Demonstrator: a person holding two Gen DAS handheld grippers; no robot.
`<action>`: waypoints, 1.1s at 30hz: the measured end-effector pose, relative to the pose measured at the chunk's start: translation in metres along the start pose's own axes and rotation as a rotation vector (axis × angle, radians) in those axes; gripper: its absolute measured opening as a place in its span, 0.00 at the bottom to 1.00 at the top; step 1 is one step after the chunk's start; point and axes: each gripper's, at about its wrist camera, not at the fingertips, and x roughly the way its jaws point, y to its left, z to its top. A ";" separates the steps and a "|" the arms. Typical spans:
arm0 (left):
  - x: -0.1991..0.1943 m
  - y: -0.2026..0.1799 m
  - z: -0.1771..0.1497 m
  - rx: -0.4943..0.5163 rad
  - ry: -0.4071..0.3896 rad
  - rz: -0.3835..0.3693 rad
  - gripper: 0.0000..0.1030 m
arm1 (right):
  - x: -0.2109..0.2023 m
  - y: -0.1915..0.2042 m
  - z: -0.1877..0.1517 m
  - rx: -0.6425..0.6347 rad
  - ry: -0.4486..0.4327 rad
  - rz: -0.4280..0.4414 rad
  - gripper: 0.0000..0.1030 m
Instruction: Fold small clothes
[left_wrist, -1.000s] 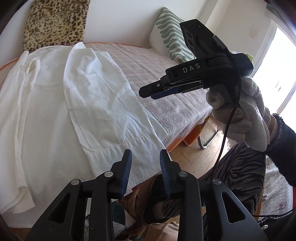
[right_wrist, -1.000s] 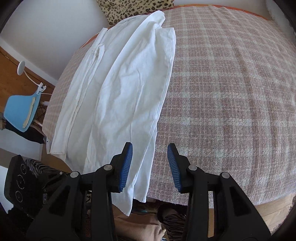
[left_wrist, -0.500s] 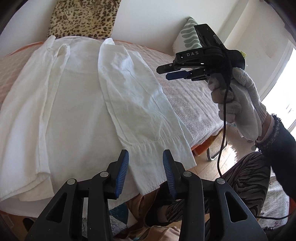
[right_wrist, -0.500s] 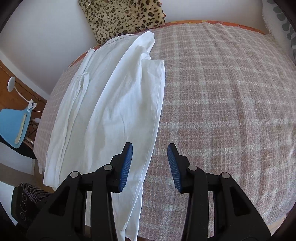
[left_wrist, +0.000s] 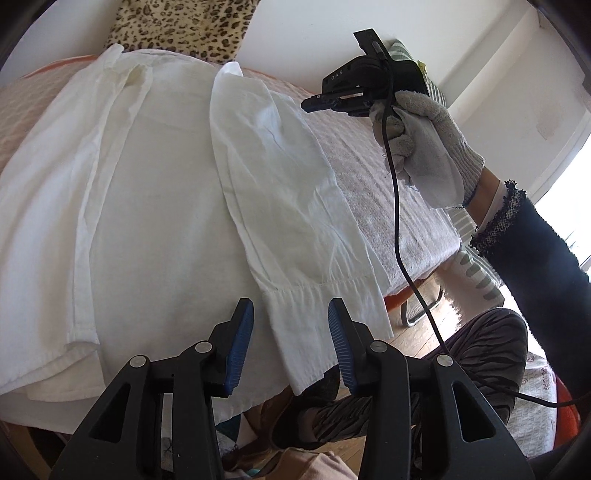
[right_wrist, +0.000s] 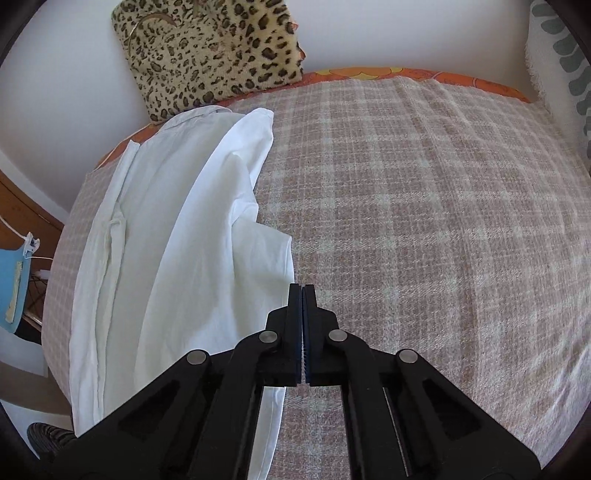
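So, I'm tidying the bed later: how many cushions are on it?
2. A leopard-print cushion leans against the wall behind the white shirt; a grey-leaf cushion sits at the far right edge. Others may lie out of view.

Bed (right_wrist: 424, 221): pink-and-cream checked cover. Lying on it: white shirt (right_wrist: 177, 266), left of the right gripper's tips; leopard-print cushion (right_wrist: 210, 55) beyond, apparently against the wall.

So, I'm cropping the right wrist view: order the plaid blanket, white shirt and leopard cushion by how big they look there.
1. plaid blanket, fills most of the frame.
2. white shirt, a long strip at left.
3. leopard cushion, smallest, though it lies farthest away, so its true size is unsure.
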 end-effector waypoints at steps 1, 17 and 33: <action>0.000 0.000 0.000 -0.005 0.005 -0.003 0.39 | 0.000 -0.004 0.004 0.019 0.001 0.014 0.01; 0.003 0.000 0.003 0.004 0.021 -0.011 0.39 | 0.016 0.005 -0.007 -0.003 0.046 0.163 0.23; -0.004 -0.027 0.005 0.102 -0.024 0.034 0.39 | 0.004 -0.002 0.006 0.018 0.040 0.115 0.13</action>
